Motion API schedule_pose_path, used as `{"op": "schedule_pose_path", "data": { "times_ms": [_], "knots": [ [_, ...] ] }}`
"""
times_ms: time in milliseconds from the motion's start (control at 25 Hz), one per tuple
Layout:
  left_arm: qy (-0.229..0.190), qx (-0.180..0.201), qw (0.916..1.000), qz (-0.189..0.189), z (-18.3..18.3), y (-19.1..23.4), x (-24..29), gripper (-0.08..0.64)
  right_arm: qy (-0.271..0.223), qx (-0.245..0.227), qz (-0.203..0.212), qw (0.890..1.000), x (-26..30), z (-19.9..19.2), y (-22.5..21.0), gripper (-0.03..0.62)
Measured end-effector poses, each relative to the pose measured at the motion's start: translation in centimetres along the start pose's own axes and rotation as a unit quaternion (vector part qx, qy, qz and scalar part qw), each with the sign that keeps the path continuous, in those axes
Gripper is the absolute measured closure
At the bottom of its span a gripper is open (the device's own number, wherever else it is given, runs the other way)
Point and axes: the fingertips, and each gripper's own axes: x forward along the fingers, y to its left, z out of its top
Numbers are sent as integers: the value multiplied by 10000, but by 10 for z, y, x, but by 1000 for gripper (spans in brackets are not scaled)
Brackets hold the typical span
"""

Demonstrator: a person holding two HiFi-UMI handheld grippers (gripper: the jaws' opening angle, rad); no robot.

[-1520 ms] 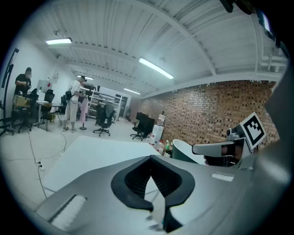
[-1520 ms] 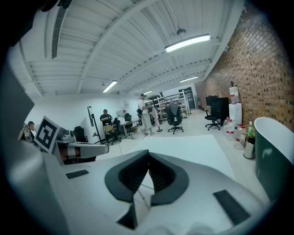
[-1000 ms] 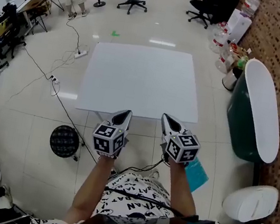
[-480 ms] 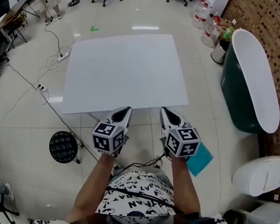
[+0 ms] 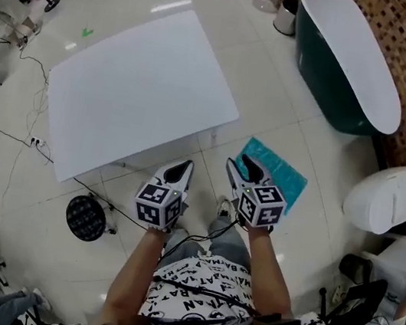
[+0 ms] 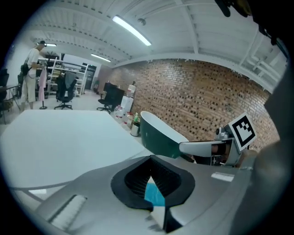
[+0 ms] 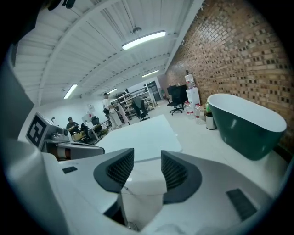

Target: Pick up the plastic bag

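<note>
The plastic bag [image 5: 277, 172] is a flat teal-blue sheet lying on the tiled floor to the right of the table. In the head view my right gripper [image 5: 238, 165] hovers at its near left edge, well above the floor. Its jaws are opening and nothing is between them; in the right gripper view the right gripper [image 7: 147, 161] shows only table and floor through the gap. My left gripper [image 5: 185, 167] is held beside it, to the left, shut and empty. In the left gripper view a patch of the blue bag [image 6: 154, 195] shows behind the closed tips of the left gripper [image 6: 151, 159].
A white table [image 5: 137, 92] stands ahead to the left. A dark green tub with a white rim [image 5: 352, 64] is at the upper right, a white lidded bin [image 5: 383, 199] at the right. A black round base [image 5: 87, 217] and cables lie on the floor at the left.
The head view has swung to the right, so the table has slid left and the bag lies in full view ahead of the right gripper. The right jaws have parted.
</note>
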Motion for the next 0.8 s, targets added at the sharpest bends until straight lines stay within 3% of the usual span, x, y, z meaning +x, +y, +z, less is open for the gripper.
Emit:
{"op": "schedule_pose_path", "data": {
  "times_ms": [80,320,520,800],
  "knots": [
    [99,76,9997,-225,-13,-16,27,560,170,215,-134,9995,0,-23,-33,341],
    [657,167,9959,-596,-75,-38,102,560,771,691,-478,9935,9,-100,-121,278],
    [1297,-18,9889,-726,-154,-43,158,560,1474,786,-657,9838,34,-188,-184,276],
    [1934,-79,9783,-732,-263,-26,243,560,2239,719,-464,9709,104,-330,-248,277]
  ]
}}
